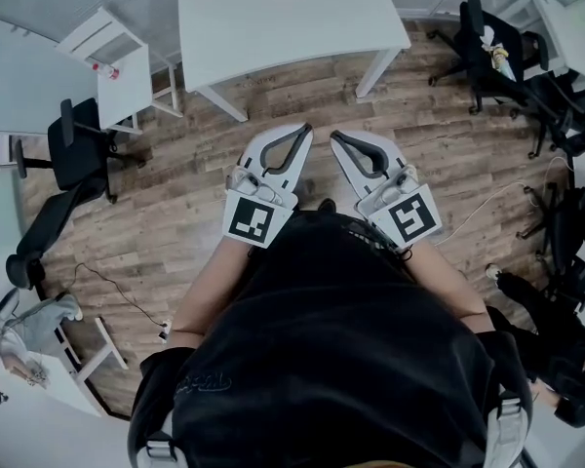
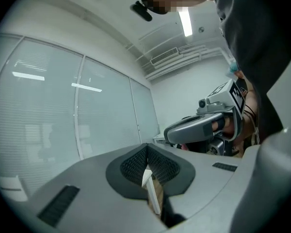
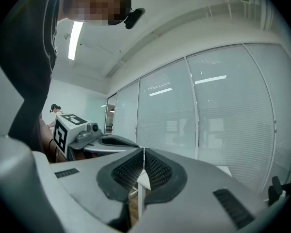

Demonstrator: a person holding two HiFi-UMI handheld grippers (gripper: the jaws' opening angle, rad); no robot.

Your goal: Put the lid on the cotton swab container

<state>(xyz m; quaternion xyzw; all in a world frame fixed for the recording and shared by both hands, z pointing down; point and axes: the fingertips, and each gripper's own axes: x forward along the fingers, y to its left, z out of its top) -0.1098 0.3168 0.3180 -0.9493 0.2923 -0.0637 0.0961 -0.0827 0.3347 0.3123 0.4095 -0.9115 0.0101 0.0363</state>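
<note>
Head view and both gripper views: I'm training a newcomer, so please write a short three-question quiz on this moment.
1. True or false: the left gripper holds a lid.
2. The right gripper has its jaws: A) wide apart; B) together on nothing; C) clamped on a container.
3. Which piece of furniture stands ahead of both grippers in the head view?

Key: 1 false, its jaws are shut and empty; 2 B; 3 the white table.
</note>
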